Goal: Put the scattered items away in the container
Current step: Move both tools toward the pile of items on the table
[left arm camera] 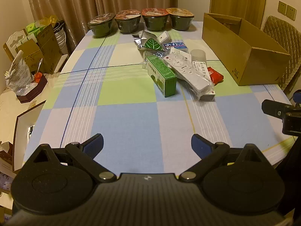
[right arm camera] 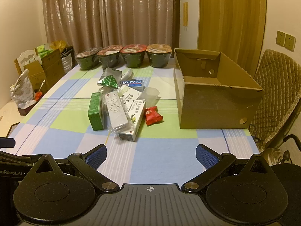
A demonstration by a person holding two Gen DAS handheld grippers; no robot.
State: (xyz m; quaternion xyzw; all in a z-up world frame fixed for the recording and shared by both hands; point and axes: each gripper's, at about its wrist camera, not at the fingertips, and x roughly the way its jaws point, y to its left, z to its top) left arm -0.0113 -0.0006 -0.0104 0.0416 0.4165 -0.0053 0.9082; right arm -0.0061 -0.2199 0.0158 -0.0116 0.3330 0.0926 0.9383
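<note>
A heap of small items lies mid-table: a green box (left arm camera: 162, 75) (right arm camera: 96, 110), a white remote in clear wrap (left arm camera: 185, 71) (right arm camera: 115, 109), a white medicine box (right arm camera: 132, 121), a red packet (left arm camera: 216, 75) (right arm camera: 152, 115), a foil pouch with a green leaf (left arm camera: 149, 42) (right arm camera: 109, 80), a clear cup (right arm camera: 150, 94). The open cardboard box (left arm camera: 242, 56) (right arm camera: 216, 101) stands to their right. My left gripper (left arm camera: 147, 144) is open over the near tablecloth, nothing between its fingers. My right gripper (right arm camera: 151, 155) is likewise open and holds nothing, well short of the heap.
Several instant-noodle bowls (left arm camera: 141, 21) (right arm camera: 124, 57) line the table's far edge before curtains. A quilted chair (right arm camera: 274, 94) stands right of the cardboard box. Cartons and bags (left arm camera: 37, 47) crowd a side table on the left. The right gripper's body (left arm camera: 282, 114) shows at the left view's right edge.
</note>
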